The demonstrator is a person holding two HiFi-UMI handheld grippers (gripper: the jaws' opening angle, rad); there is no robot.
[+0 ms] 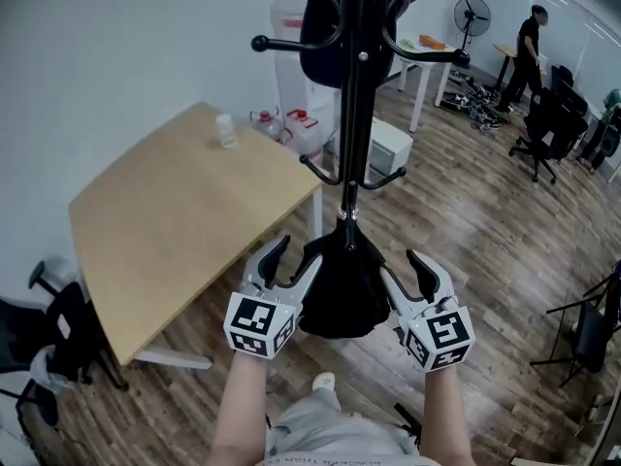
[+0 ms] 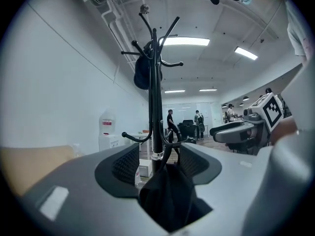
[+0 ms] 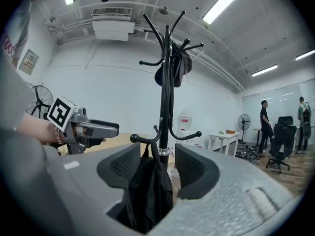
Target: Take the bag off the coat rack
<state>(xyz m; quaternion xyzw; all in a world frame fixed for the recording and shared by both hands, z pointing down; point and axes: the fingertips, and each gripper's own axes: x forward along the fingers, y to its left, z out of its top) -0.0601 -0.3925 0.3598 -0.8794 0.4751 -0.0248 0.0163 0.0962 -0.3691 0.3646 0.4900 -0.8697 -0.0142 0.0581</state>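
A black bag (image 1: 342,284) hangs by its straps from a low hook of the black coat rack (image 1: 349,95), just in front of me. My left gripper (image 1: 291,265) stands open at the bag's left side, and my right gripper (image 1: 406,278) stands open at its right side. In the left gripper view the bag's dark fabric (image 2: 167,193) lies between the spread jaws of the left gripper (image 2: 160,163), with the pads apart from it. The right gripper view shows the bag (image 3: 147,195) and its strap over the hook (image 3: 142,140) between the wide jaws of the right gripper (image 3: 158,170).
A light wooden table (image 1: 184,212) with a small bottle (image 1: 226,131) stands at left. A dark item (image 1: 320,37) hangs on an upper hook. Behind the rack are a water dispenser (image 1: 291,27) and a white cabinet (image 1: 388,149). A person (image 1: 524,51) and office chairs (image 1: 548,129) are far right.
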